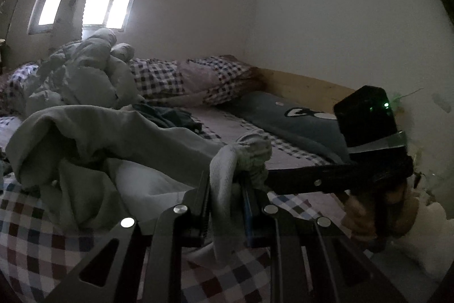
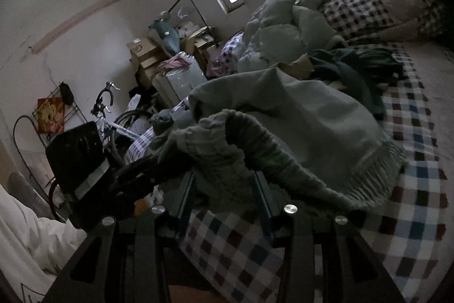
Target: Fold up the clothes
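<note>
— How's the folding coming along, from where you're standing?

— Somewhere in the middle, I'd say. The grey-green sweater [image 1: 93, 138] is lifted off the checked bedsheet [image 1: 34, 240] at one end, its body bunched and sagging back onto the bed. It's neither flat nor a tidy stack.

— Both tools on it?

— Yes. The left gripper [image 1: 225, 189] has its fingers drawn close together around a rope of the knit, with a ribbed cuff or hem bulging out past the tips. The right gripper [image 2: 224, 189] stands wider, but it's packed with the ribbed edge of the same sweater [image 2: 283, 127], so it's clamped on cloth too. The two sit side by side; you can see the right one's black body crossing the left camera's view.

— So is a fold actually made?

— Hard to call. The light is dim and the cloth is rumpled, so I can't tell whether they're carrying an edge over to make a fold or only gathering it up to spread it out. There's no clean crease that I can make out.

— And the rest?

— A dark teal garment [image 2: 354, 67] lies crumpled further up the bed, near the puffy duvet [image 2: 283, 24]. That one isn't folded, so there's work left whichever way this sweater goes.
</note>
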A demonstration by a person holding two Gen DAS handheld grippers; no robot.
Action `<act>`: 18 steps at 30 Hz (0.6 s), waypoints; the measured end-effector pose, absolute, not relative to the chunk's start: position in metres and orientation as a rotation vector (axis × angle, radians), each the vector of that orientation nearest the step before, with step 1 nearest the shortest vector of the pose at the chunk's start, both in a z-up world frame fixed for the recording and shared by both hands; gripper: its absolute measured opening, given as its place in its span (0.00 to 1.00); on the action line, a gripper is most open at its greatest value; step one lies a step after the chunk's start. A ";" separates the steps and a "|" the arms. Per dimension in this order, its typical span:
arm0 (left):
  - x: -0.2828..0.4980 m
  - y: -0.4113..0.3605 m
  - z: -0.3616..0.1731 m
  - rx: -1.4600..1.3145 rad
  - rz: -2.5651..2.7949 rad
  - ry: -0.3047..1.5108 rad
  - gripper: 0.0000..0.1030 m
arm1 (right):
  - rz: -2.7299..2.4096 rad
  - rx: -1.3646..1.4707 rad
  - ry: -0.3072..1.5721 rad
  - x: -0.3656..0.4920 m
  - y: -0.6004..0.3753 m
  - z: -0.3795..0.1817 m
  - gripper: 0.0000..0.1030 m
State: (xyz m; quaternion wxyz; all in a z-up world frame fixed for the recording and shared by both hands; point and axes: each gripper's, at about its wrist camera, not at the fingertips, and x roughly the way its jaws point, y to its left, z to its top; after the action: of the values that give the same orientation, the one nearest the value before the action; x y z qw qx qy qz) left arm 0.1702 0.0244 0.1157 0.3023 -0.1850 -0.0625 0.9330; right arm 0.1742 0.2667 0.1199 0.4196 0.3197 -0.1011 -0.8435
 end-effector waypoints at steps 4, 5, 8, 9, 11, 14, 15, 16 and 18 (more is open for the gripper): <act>0.169 0.012 0.117 -0.501 2.432 -0.192 0.19 | -2.130 0.782 -0.138 0.173 0.248 0.119 0.43; 0.169 0.009 0.117 -0.503 2.424 -0.201 0.19 | -2.129 0.775 -0.122 0.172 0.246 0.119 0.43; 0.168 0.003 0.115 -0.517 2.405 -0.229 0.19 | -2.130 0.760 -0.083 0.167 0.240 0.118 0.43; 0.168 0.002 0.114 -0.521 2.401 -0.230 0.19 | -2.133 0.760 -0.074 0.166 0.239 0.117 0.43; 0.169 0.002 0.113 -0.528 2.392 -0.222 0.19 | -2.128 0.756 -0.069 0.162 0.237 0.117 0.43; 0.171 0.001 0.112 -0.537 2.389 -0.213 0.19 | -2.088 0.752 -0.061 0.162 0.232 0.116 0.43; 0.171 0.000 0.112 -0.540 2.390 -0.213 0.19 | -2.070 0.751 -0.059 0.163 0.229 0.115 0.43; 0.171 -0.001 0.111 -0.545 2.387 -0.222 0.19 | -2.051 0.750 -0.057 0.163 0.227 0.114 0.43; 0.172 -0.002 0.111 -0.557 2.384 -0.234 0.19 | -2.013 0.747 -0.052 0.165 0.221 0.113 0.43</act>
State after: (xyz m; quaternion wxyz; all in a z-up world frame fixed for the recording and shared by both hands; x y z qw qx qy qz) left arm 0.1722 -0.0025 0.1111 0.3346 -0.2134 -0.0898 0.9135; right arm 0.1649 0.2214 0.1131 0.4765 0.3058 -0.0214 -0.8240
